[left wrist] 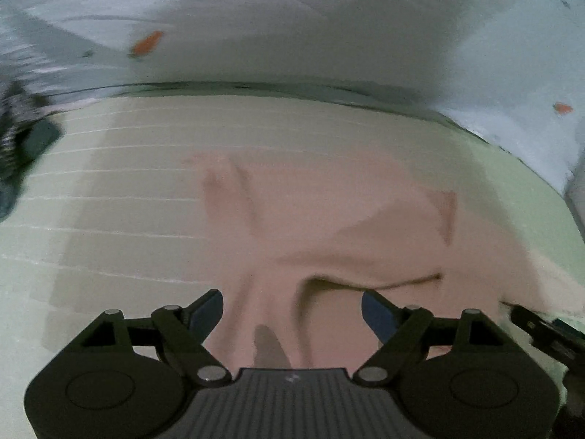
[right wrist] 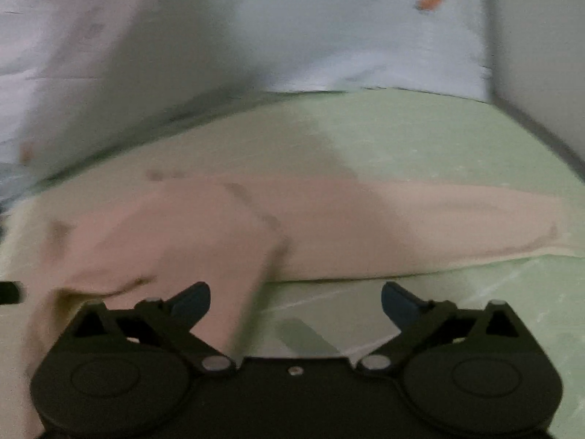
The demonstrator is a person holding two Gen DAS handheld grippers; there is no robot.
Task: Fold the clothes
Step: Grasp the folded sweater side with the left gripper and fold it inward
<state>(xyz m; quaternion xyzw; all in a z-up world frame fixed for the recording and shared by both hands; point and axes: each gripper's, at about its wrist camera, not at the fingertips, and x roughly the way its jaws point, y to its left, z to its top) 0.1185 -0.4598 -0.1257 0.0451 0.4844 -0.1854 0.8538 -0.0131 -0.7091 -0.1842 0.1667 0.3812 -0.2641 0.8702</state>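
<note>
I have both tongs spread wide and holding nothing. My left tongs (left wrist: 292,307) hang above the pale pink soft cloth garment (left wrist: 329,226), whose rumpled middle lies directly under and ahead of the blue pads (left wrist: 378,314); no cloth is caught between them. A folded flap of the garment sits ahead and to the right of these tongs, with a dark crease running just beyond the right pad.

My right tongs (right wrist: 296,301) hang over the pale green tabletop mat with thin white lines (right wrist: 420,135), bare between the fingers. The garment's near edge lies just ahead of them, and one folded layer droops past the left finger (right wrist: 190,300); I cannot tell whether it touches that finger. The rest of the garment stretches ahead and off to the right in a long flat band.

Beyond the mat, far ahead of both tongs, rises a whitish wall (right wrist: 329,36) with small orange marks (right wrist: 430,2). In the left view, the black tip of my right tongs shows at the lower right edge. Both pictures are blurred.
</note>
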